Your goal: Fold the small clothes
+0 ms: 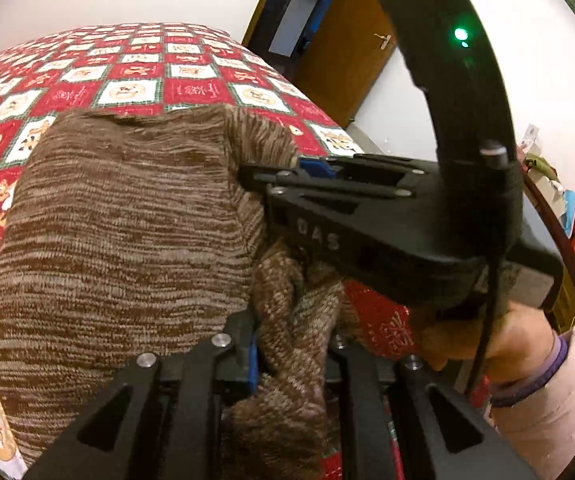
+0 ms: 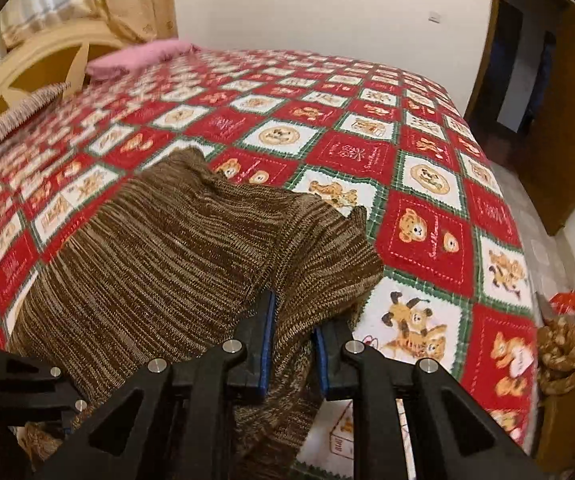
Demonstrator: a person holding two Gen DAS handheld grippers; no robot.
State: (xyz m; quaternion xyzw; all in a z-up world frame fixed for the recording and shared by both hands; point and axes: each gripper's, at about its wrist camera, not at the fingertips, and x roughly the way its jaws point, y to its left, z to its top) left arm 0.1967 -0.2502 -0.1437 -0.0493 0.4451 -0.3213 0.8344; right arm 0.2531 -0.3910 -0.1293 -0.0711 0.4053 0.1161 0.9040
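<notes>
With both grippers clamped on bunched knit, left gripper point(image 1: 291, 360) and right gripper point(image 2: 293, 344) holding the brown sweater point(image 2: 159, 264): risk of uneven fold, slipping hem, dragged quilt point(image 2: 427, 168)

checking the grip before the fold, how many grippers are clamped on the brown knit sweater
2. The left gripper pinches a bunched fold at the sweater's near edge; the right gripper grips a fold on its side nearer the door.

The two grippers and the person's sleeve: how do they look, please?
Both grippers, left and right, are black with blue finger pads and silver bolts. The right one carries white letters, a green light and a black cable. Sleeve: pale pink, purple cuff.
</notes>
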